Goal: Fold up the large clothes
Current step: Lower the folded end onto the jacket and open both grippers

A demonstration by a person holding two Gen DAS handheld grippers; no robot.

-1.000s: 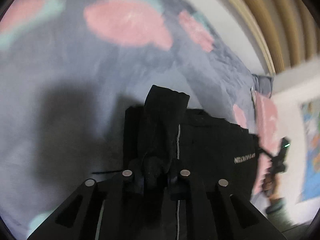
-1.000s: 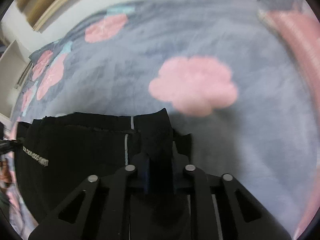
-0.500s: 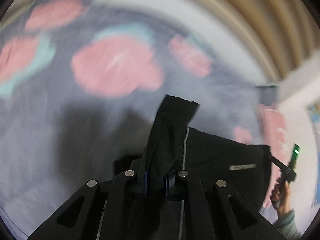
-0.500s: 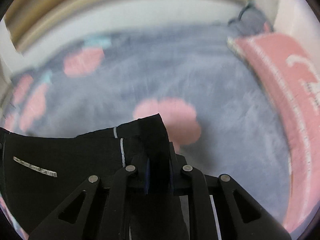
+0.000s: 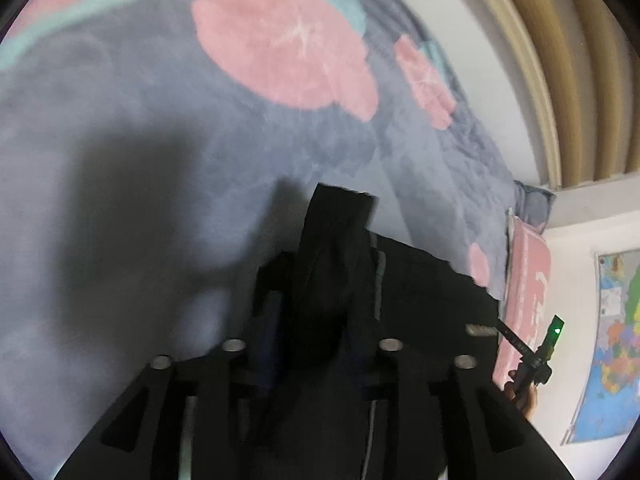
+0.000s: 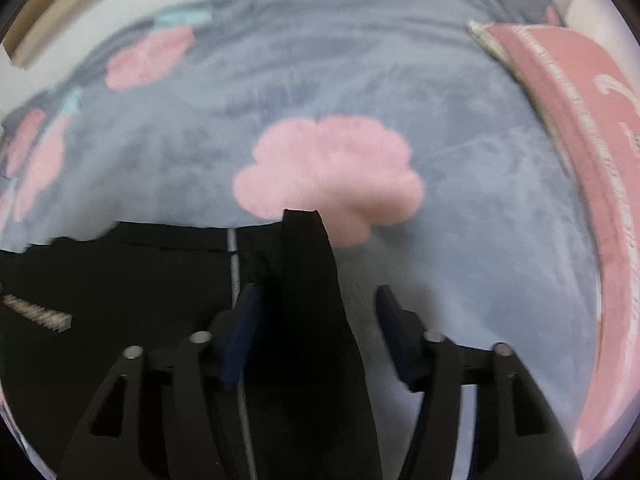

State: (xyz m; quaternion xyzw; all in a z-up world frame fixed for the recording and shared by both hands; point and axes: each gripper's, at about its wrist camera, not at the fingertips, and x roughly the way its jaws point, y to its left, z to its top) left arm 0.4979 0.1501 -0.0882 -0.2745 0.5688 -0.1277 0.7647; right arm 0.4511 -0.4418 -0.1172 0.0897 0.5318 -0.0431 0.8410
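A black garment with a thin grey stripe (image 6: 120,280) lies folded on a grey blanket with pink flowers (image 6: 460,240) — left gripper (image 5: 316,320) and right gripper (image 6: 316,320) are opening, each with a cloth corner loose between its jaws; further folds probably remain.

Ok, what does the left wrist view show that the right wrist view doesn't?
Only the left wrist view: the right claw seen from afar in a hand, a wall map, beige curtains. Only the right wrist view: the right claw close up, opening, fabric standing loose between its pads. Both: the black garment on the grey flowered blanket, and the pink pillow.
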